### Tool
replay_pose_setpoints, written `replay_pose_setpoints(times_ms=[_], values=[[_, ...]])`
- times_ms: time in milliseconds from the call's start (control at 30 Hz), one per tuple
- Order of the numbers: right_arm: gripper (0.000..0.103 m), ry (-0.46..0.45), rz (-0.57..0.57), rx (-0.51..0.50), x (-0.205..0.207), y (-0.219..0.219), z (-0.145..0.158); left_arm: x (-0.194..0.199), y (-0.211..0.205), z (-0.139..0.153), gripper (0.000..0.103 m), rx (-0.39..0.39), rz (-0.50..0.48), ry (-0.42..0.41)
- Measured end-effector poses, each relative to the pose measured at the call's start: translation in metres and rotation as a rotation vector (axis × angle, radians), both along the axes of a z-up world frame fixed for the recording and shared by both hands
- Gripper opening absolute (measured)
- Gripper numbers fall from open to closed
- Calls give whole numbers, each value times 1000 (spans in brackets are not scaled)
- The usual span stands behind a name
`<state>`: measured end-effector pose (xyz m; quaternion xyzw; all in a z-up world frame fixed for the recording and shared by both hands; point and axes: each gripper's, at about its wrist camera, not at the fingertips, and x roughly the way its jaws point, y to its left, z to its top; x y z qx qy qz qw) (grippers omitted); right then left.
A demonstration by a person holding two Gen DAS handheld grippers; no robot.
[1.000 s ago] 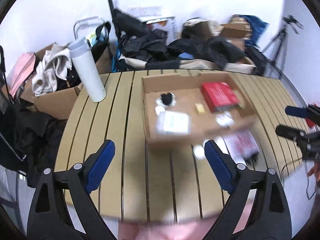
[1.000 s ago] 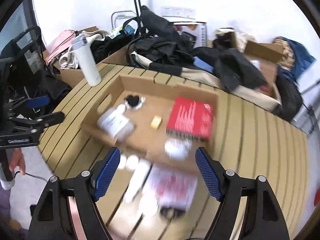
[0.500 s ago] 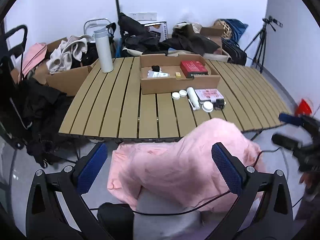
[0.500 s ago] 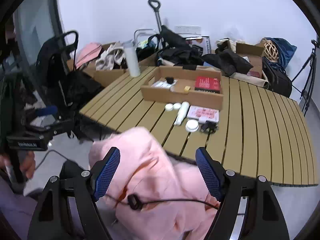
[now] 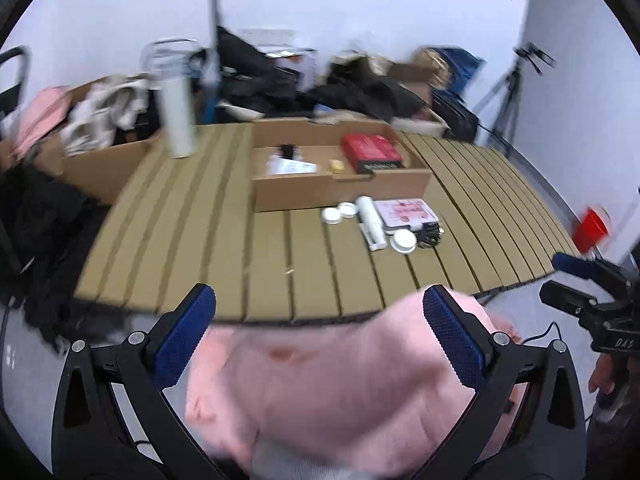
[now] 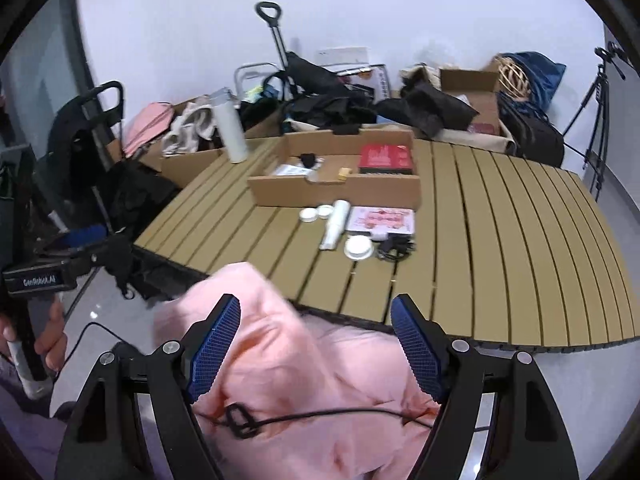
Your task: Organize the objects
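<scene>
The white tube (image 6: 335,225), round lids (image 6: 357,247) and pink card (image 6: 380,219) lie near the table's (image 6: 520,240) front edge, just before the cardboard box (image 6: 334,192), while left gripper (image 5: 320,334) and right gripper (image 6: 316,346), jaws wide and empty, hang off that edge over pink cloth (image 6: 304,392).

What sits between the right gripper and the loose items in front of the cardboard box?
In the right wrist view, pink fabric lies under the right gripper, then bare table slats run up to the white tube and round lid.
</scene>
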<state>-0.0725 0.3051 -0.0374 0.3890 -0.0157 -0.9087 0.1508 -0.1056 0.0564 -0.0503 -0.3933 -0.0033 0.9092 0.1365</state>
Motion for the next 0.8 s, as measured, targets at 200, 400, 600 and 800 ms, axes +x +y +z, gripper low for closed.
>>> replay_pose_setpoints(times_ms=[200,400,600,800], values=[[57,-53,33,-11,-64,-5,-27,-86,38,-52,79,-45,-67,-8],[54,-92,68,-43,-122,-19,-47,-159,63,-111,71,-67,-76,-103],[54,-117,96,-54,-165,-33,-65,-194,72,-135,57,-97,-32,-107],[54,-135,106,-70,-183,-41,-79,-189,84,-149,25,-126,-78,-62]])
